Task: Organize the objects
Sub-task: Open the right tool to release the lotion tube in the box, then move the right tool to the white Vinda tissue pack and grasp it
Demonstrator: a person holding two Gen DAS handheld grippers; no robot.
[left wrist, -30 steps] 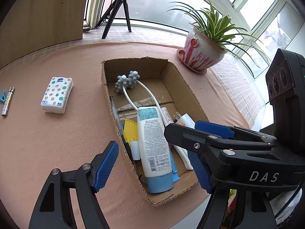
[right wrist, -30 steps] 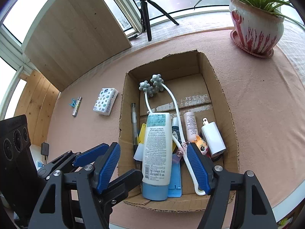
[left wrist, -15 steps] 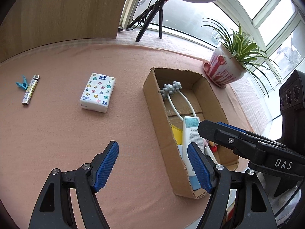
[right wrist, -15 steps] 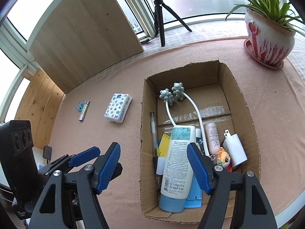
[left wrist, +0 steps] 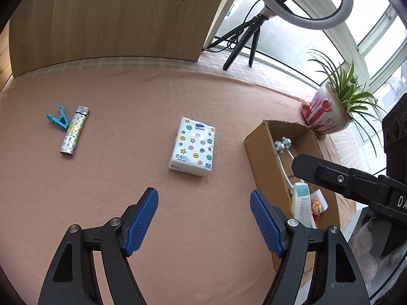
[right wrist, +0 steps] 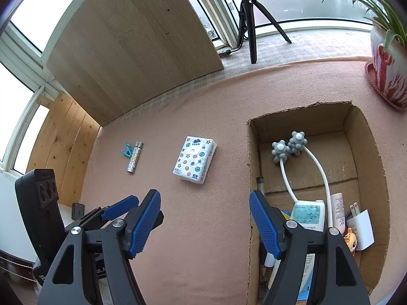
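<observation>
A white tissue pack (left wrist: pixel 193 150) (right wrist: pixel 195 160) with coloured dots lies flat on the pink cloth, left of the cardboard box (left wrist: pixel 262 157) (right wrist: pixel 254 152). Further left lie a patterned lighter (left wrist: pixel 73 131) (right wrist: pixel 134 157) and a blue clip (left wrist: pixel 58 120) (right wrist: pixel 126 149), touching. The box holds a white lotion bottle (right wrist: pixel 308 214), a grey ball massager (right wrist: pixel 288 147), a white charger (right wrist: pixel 361 225) and other small items. My left gripper (left wrist: pixel 204 219) stands open just short of the tissue pack, nothing between its blue pads. My right gripper (right wrist: pixel 205 222) is open too, its right finger over the box's left wall.
A red-and-white plant pot (left wrist: pixel 325 111) (right wrist: pixel 386 76) stands behind the box at the right. A tripod with a ring light (left wrist: pixel 244 38) (right wrist: pixel 250 17) stands on the sill at the back. A wooden panel (left wrist: pixel 114 17) rises behind the table's left half.
Both grippers have swung left, away from over the box toward the tissue pack. The lighter and clip have come fully into view. Both stay open and empty.
</observation>
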